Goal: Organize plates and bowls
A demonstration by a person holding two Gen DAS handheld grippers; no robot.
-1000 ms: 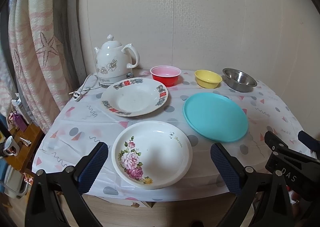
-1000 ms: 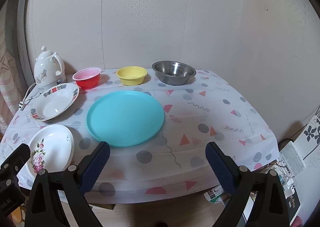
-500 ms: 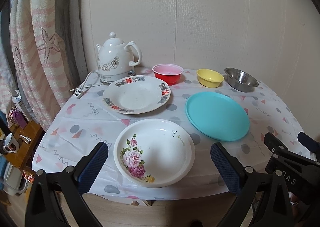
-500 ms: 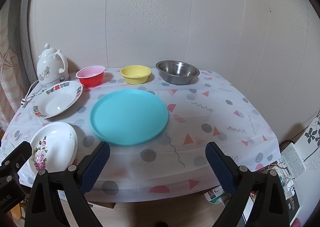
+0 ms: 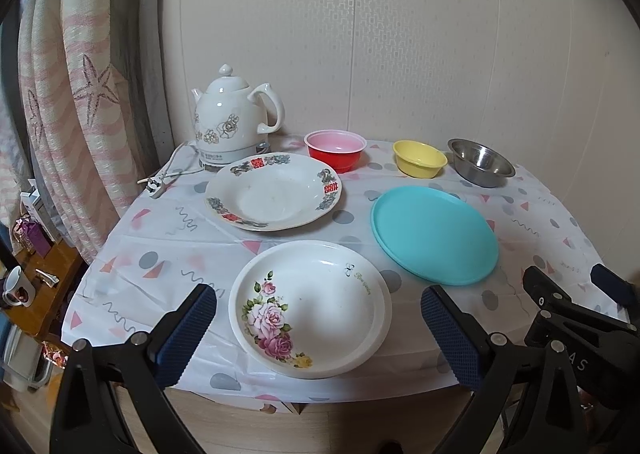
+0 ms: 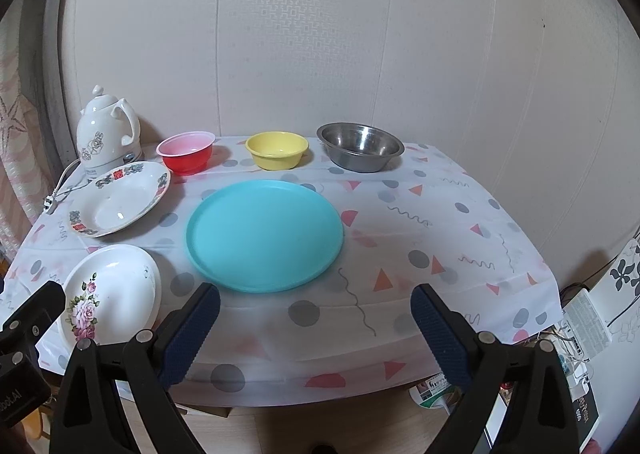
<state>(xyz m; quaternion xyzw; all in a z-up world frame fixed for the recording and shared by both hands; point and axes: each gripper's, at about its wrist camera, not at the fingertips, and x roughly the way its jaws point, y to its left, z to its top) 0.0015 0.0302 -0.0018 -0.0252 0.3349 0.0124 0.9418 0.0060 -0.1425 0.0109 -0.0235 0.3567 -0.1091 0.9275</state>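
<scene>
A white rose-print plate (image 5: 310, 308) (image 6: 110, 294) sits at the table's front left. Behind it lies a white plate with a red and grey rim pattern (image 5: 274, 190) (image 6: 120, 198). A turquoise plate (image 5: 434, 228) (image 6: 264, 234) lies in the middle. A red bowl (image 5: 336, 150) (image 6: 186, 152), a yellow bowl (image 5: 419, 163) (image 6: 277, 149) and a steel bowl (image 5: 480, 167) (image 6: 360, 146) stand along the back. My left gripper (image 5: 318, 330) is open and empty, in front of the rose plate. My right gripper (image 6: 316, 328) is open and empty, in front of the turquoise plate.
A white floral kettle (image 5: 230, 124) (image 6: 106, 134) with a cord and plug (image 5: 156, 184) stands at the back left corner. A curtain (image 5: 68, 102) hangs left of the table. A patterned cloth (image 6: 440, 246) covers the table. Boxes (image 6: 592, 314) lie on the floor at right.
Both grippers have drifted slightly, so the table appears a little lower and nearer in both views. Nothing on the table has moved.
</scene>
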